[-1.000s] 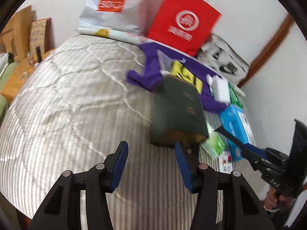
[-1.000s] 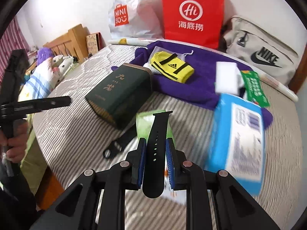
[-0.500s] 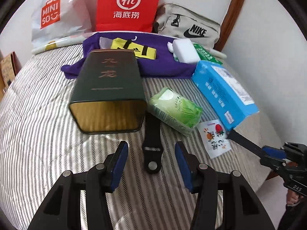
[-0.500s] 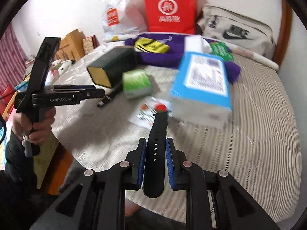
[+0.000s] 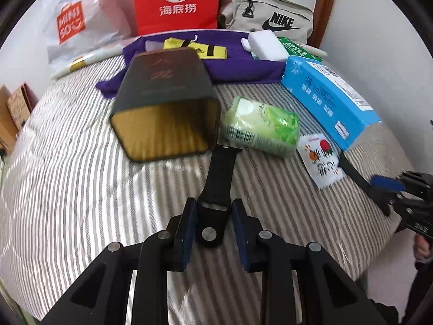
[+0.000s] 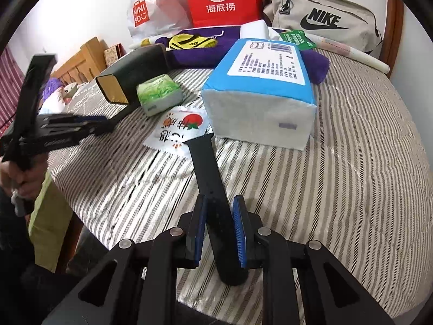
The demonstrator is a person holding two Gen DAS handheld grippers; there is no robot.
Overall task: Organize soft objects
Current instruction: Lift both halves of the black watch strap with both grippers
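A black watch strap half with a buckle end (image 5: 217, 178) lies on the striped bed by the dark green tin (image 5: 165, 86). My left gripper (image 5: 212, 228) has closed in around its end, pads at its sides. My right gripper (image 6: 219, 228) is shut on the other black strap half (image 6: 207, 168), held above the bed near a small snack packet (image 6: 178, 128). A green tissue pack (image 5: 261, 126), a blue tissue pack (image 6: 265, 81) and a purple cloth (image 5: 243, 65) with a yellow pouch (image 5: 197, 50) lie beyond.
A red paper bag (image 5: 176, 2), a white Miniso bag (image 5: 78, 24) and a beige Nike bag (image 5: 268, 17) lean on the wall behind. A white block (image 5: 266, 44) rests on the purple cloth. The bed edge (image 6: 89, 211) drops off at the left of the right wrist view.
My left gripper moved forward over the buckle strap and its jaws narrowed around it. My right gripper, still holding its strap, swung lower toward the snack packet and blue pack.
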